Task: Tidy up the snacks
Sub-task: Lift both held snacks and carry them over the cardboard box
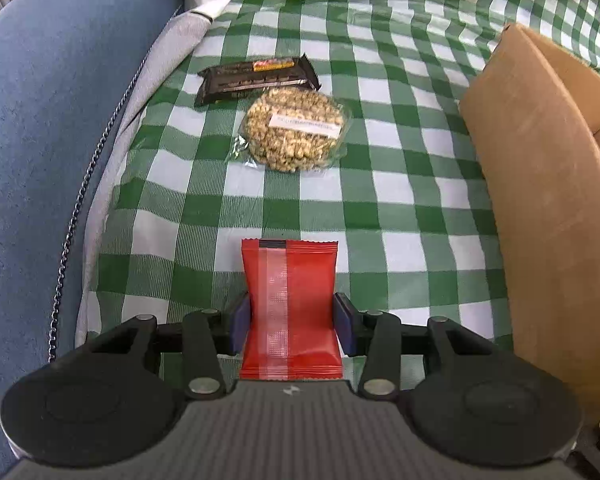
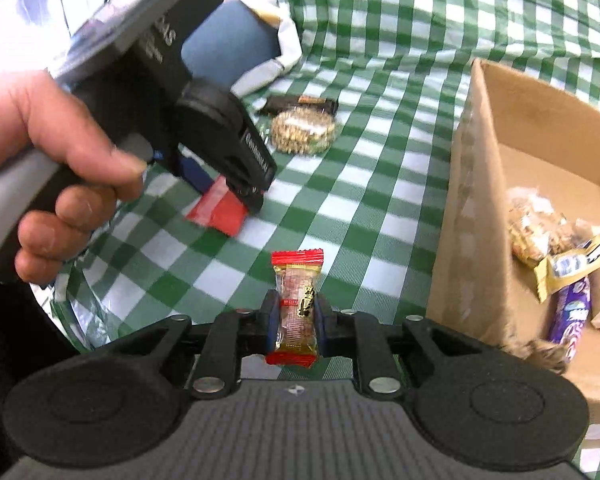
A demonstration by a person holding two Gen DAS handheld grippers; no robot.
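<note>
The left gripper [image 1: 293, 320] clenches one red packet [image 1: 291, 304] between its two pads, above the checked cloth [image 1: 400, 200]. Ahead of it lie two more snacks: one dark bar [image 1: 256, 78] and one round puffed cake [image 1: 294, 132], touching. The right gripper [image 2: 296, 320] grasps one small red-ended candy [image 2: 298, 308]. To its right, one cardboard box [image 2: 472, 184] holds several snacks.

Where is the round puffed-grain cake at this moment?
In the left wrist view the puffed-grain cake lies on the checked cloth, just in front of the dark bar, left of the cardboard box.
</note>
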